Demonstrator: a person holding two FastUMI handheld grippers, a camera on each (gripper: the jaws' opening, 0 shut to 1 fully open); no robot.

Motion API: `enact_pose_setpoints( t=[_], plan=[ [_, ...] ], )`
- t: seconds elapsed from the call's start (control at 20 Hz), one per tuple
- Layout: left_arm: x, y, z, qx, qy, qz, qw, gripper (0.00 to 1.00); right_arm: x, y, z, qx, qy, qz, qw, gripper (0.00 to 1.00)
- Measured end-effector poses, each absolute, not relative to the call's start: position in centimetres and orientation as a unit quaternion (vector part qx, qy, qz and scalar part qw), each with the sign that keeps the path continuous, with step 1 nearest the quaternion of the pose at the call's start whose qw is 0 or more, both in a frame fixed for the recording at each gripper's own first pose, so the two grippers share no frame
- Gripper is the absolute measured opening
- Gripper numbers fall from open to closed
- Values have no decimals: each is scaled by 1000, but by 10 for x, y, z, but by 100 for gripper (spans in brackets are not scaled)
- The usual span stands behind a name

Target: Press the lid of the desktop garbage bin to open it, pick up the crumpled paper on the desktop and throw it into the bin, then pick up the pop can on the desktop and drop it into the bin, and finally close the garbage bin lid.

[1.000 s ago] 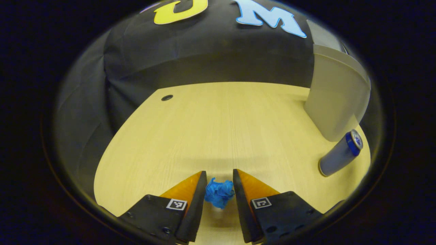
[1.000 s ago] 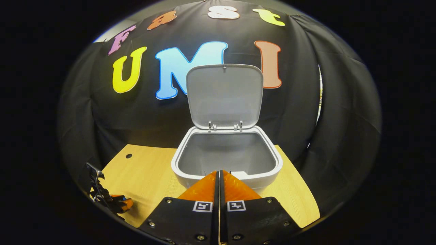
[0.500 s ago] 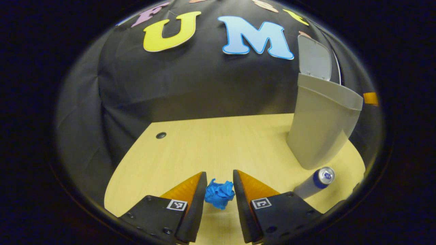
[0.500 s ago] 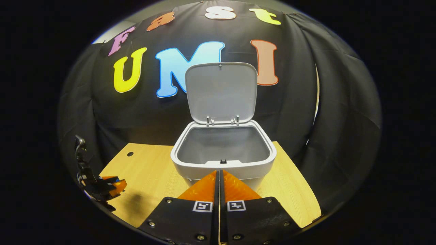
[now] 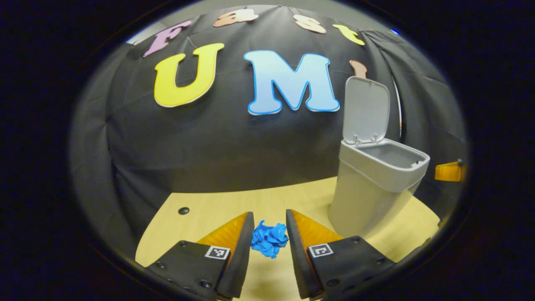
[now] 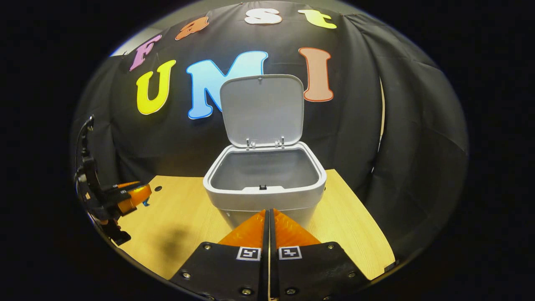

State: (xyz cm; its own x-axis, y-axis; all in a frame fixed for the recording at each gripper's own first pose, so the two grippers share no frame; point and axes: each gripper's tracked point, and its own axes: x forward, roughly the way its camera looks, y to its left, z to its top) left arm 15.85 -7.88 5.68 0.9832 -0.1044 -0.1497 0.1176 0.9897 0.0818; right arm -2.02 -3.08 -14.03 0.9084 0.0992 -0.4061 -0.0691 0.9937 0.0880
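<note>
Left claw (image 5: 269,228) — blue paper ball (image 5: 269,239) pinched between its fingers | open bin (image 5: 378,184) lies ahead-right of it, lid raised | right claw (image 6: 269,225) closed, empty.

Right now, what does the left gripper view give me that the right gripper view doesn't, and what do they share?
Left gripper view: the crumpled blue paper pinched between the left gripper's fingers, held above the table.

Right gripper view: the right gripper with its fingers closed together on nothing, and a look straight down into the bin, which appears empty.

Both: the grey bin with its lid standing open, the wooden table, and the other gripper near the picture's edge.
</note>
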Motion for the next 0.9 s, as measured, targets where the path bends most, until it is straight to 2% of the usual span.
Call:
enact_pose_setpoints(
  t=[0.05,0.15,0.25,0.3,0.35,0.8,0.9],
  plan=[
    [161,-88,70,50,62,-64,995,57,-21,-33,-141,37,210,41,976,1],
    [165,-109,91,57,43,-83,994,51,-22,-39,-141,39,210,35,976,1],
    [168,-131,109,61,25,-102,993,54,-24,-43,-143,42,211,30,976,1],
    [169,-141,119,62,17,-110,992,51,-25,-45,-144,43,211,29,976,1],
    [172,-152,126,61,9,-119,991,57,-26,-47,-143,44,212,27,976,1],
    [184,-233,175,62,-36,-179,981,56,-35,-70,-149,46,214,8,976,1],
    [186,-248,179,68,-40,-192,978,51,-36,-76,-150,46,216,3,975,1]
  ],
)
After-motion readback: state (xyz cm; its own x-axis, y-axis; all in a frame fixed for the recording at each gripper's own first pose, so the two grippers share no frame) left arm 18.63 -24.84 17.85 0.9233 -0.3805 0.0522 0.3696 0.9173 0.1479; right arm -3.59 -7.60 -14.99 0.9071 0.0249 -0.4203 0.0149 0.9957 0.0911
